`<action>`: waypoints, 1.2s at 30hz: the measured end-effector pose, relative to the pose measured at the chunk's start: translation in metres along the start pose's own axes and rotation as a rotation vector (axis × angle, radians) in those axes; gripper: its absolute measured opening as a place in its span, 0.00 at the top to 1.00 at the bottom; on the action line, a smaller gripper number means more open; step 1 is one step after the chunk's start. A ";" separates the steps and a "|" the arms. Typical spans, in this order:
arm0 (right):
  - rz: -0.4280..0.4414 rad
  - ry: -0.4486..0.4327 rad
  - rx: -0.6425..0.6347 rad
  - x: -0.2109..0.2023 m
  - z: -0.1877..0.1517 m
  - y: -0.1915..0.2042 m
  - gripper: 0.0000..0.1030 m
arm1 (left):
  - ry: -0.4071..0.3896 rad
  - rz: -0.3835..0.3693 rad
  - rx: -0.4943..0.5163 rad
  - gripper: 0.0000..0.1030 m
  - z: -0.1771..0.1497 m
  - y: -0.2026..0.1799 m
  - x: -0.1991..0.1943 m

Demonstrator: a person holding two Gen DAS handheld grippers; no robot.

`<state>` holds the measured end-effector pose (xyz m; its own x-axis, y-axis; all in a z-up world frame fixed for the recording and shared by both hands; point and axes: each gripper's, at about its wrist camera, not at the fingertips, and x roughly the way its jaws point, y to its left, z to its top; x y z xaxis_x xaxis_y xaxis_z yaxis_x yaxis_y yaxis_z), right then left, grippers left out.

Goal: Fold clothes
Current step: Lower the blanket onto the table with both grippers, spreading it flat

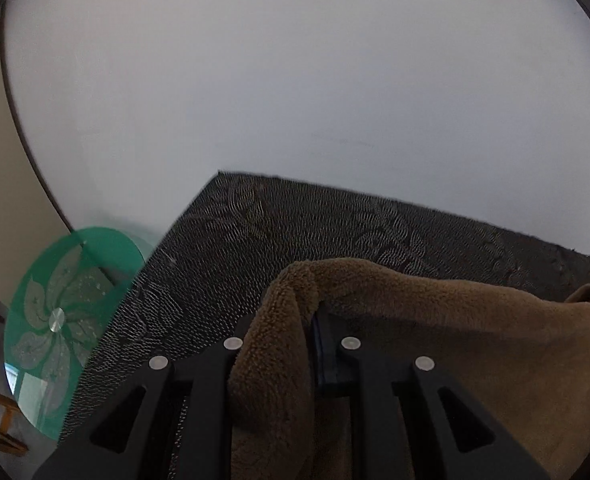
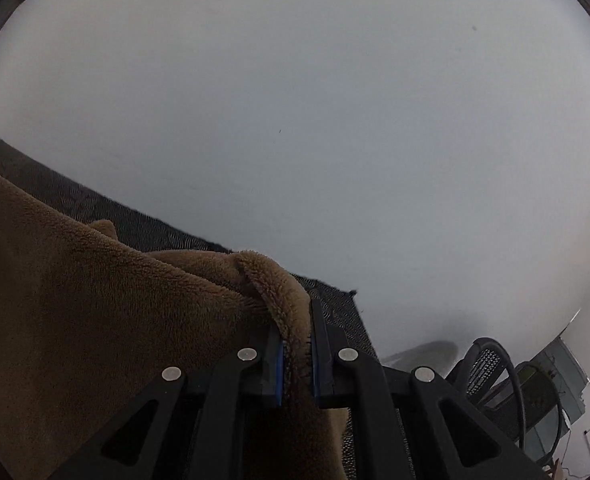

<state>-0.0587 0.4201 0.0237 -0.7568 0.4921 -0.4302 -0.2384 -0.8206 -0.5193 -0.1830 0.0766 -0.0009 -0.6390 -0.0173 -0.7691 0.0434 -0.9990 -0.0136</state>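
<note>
Brown fleece garment (image 1: 435, 320) pinched at one folded edge by left gripper (image 1: 295, 344), at another by right gripper (image 2: 295, 344), fingers narrow on both, draped over dark patterned mat (image 1: 255, 240), white tabletop (image 1: 295, 80) beyond, green glass disc (image 1: 67, 312) far left

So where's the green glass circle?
The green disc shows only in the left wrist view, low on the left, beside the dark mat's left edge on the white table.
</note>
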 end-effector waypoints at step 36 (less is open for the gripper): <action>0.612 0.290 -0.014 0.082 0.056 0.063 0.83 | 0.157 -0.193 0.036 0.37 -0.017 0.052 0.003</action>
<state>-0.1696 0.3926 -0.0028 -0.5585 -0.0006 -0.8295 0.1907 -0.9733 -0.1277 -0.1694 0.0254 -0.0150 -0.5054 0.1775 -0.8444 -0.0964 -0.9841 -0.1492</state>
